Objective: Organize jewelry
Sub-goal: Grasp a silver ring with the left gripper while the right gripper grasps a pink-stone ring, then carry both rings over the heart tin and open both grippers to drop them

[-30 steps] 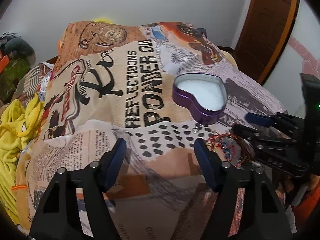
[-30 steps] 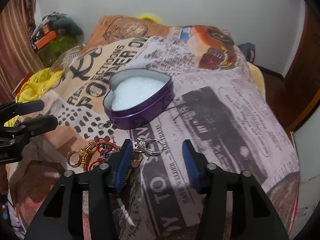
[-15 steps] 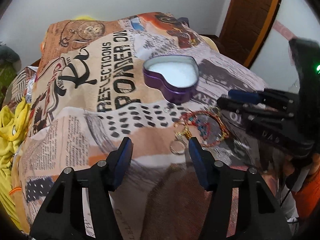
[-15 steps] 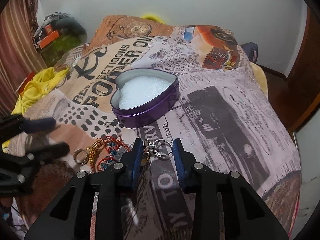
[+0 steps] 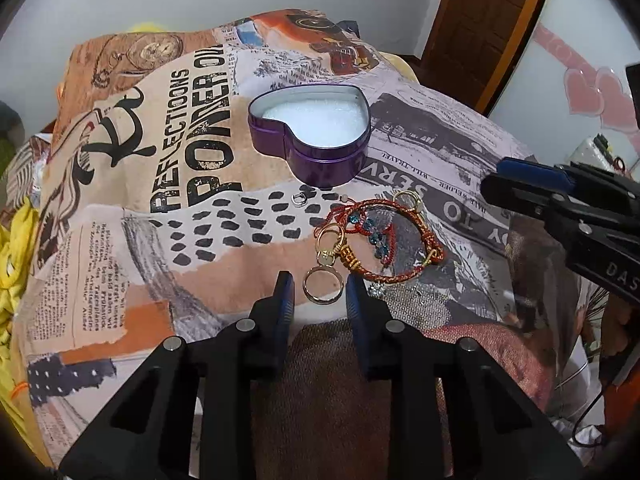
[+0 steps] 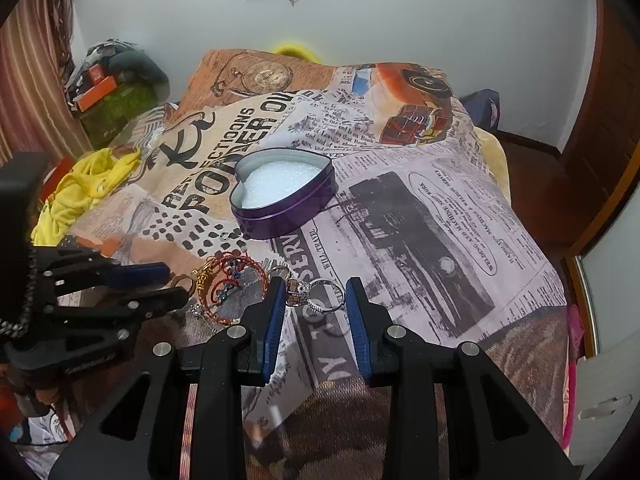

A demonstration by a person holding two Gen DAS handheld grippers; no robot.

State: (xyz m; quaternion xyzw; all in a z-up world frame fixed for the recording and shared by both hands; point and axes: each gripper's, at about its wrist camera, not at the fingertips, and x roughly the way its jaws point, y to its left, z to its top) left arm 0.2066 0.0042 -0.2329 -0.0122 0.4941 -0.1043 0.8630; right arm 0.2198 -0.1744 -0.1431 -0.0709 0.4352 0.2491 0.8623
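Observation:
A purple heart-shaped tin with a white lining stands open on the printed bedspread. In front of it lies a red and gold bracelet, tangled with gold rings. My left gripper is down at the pile and its jaws are closing. A gold ring lies between the pads with thin gaps on both sides. My right gripper is shut on a cluster of silver rings. A tiny silver ring lies loose near the tin.
The printed bedspread covers the whole bed. A yellow cloth lies off its left side, with clutter in the far corner. A wooden door stands at the right. A brown knitted patch lies under my left fingers.
My left gripper has moved in over the jewelry pile and narrowed its jaws around the gold ring. My right gripper has closed on the silver rings and risen a little.

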